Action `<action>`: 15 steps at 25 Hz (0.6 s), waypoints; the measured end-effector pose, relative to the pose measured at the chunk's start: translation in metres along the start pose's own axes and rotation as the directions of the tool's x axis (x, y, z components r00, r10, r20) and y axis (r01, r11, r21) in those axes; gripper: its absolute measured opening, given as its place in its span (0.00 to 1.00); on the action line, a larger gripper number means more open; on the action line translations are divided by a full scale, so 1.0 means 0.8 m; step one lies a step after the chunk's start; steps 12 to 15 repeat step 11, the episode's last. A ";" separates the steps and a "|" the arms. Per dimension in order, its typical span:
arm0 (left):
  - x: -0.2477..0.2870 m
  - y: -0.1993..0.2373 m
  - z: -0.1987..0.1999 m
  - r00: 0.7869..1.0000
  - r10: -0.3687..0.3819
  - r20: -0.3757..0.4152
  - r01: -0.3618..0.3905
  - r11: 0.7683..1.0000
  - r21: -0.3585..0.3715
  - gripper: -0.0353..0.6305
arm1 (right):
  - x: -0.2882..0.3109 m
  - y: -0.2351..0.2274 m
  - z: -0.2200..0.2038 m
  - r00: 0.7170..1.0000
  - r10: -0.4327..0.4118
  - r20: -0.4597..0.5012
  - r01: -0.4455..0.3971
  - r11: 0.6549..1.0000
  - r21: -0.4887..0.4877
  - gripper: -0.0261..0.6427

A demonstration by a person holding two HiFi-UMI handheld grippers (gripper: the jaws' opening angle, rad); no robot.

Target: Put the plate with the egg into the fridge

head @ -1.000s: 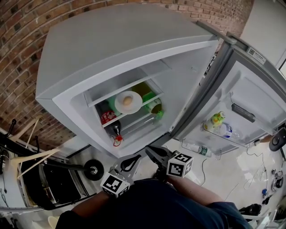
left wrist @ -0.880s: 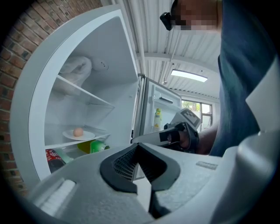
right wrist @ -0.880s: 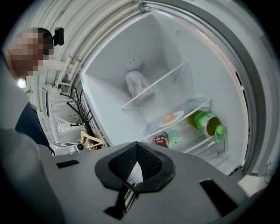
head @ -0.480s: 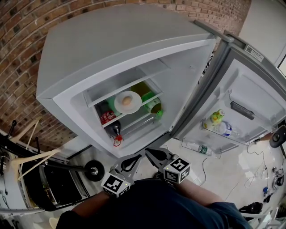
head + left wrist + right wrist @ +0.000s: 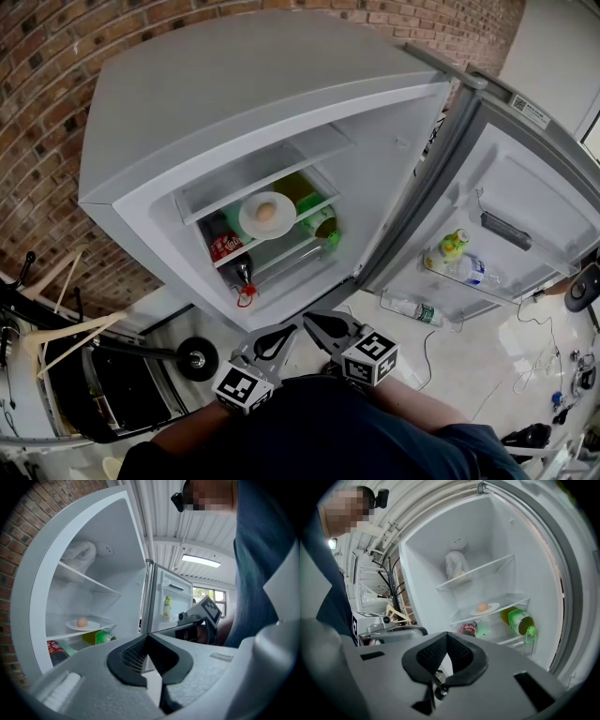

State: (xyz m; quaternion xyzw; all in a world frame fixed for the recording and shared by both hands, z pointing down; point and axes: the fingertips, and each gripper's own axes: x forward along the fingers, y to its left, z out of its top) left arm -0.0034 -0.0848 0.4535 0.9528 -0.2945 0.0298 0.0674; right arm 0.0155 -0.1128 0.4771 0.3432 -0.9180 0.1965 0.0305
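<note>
Brick wall (image 5: 37, 112) behind; fridge (image 5: 234, 94) holds plate (image 5: 249, 226) with egg (image 5: 267, 212); left gripper (image 5: 146, 637), right gripper (image 5: 446, 635) closed.

The person wears a dark blue top (image 5: 319, 436). The left gripper (image 5: 292, 329) and right gripper (image 5: 308, 322) are grey, with black mesh-textured fingers (image 5: 127, 656) and black-and-white marker cubes (image 5: 241, 387). The right one has a small screw (image 5: 440, 692).

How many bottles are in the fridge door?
3. A yellow-green bottle stands on the door shelf, a clear bottle sits beside it, and a green-labelled bottle lies in the lower rack. More may be hidden.
</note>
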 end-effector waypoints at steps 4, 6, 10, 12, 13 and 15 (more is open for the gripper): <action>0.001 0.000 0.000 1.000 -0.002 -0.002 0.002 1.000 0.003 0.06 | -0.001 -0.001 -0.001 1.000 -0.003 0.000 0.003 1.000 0.008 0.05; 0.001 0.000 0.000 1.000 -0.002 -0.001 0.002 1.000 0.003 0.06 | -0.001 -0.001 -0.002 1.000 -0.004 0.000 0.004 1.000 0.010 0.05; 0.001 0.000 -0.001 1.000 -0.003 -0.002 0.003 1.000 0.001 0.06 | 0.000 0.000 -0.002 1.000 -0.002 0.001 0.002 1.000 0.010 0.05; 0.001 0.000 -0.001 1.000 -0.004 -0.002 0.004 1.000 0.000 0.06 | 0.000 0.000 -0.002 1.000 -0.001 0.001 0.001 1.000 0.010 0.05; 0.001 0.000 -0.001 1.000 -0.004 -0.002 0.004 1.000 0.000 0.06 | 0.000 0.000 -0.002 1.000 -0.001 0.001 0.001 1.000 0.010 0.05; 0.001 0.000 -0.001 1.000 -0.004 -0.002 0.004 1.000 0.000 0.06 | 0.000 0.000 -0.002 1.000 -0.001 0.001 0.001 1.000 0.010 0.05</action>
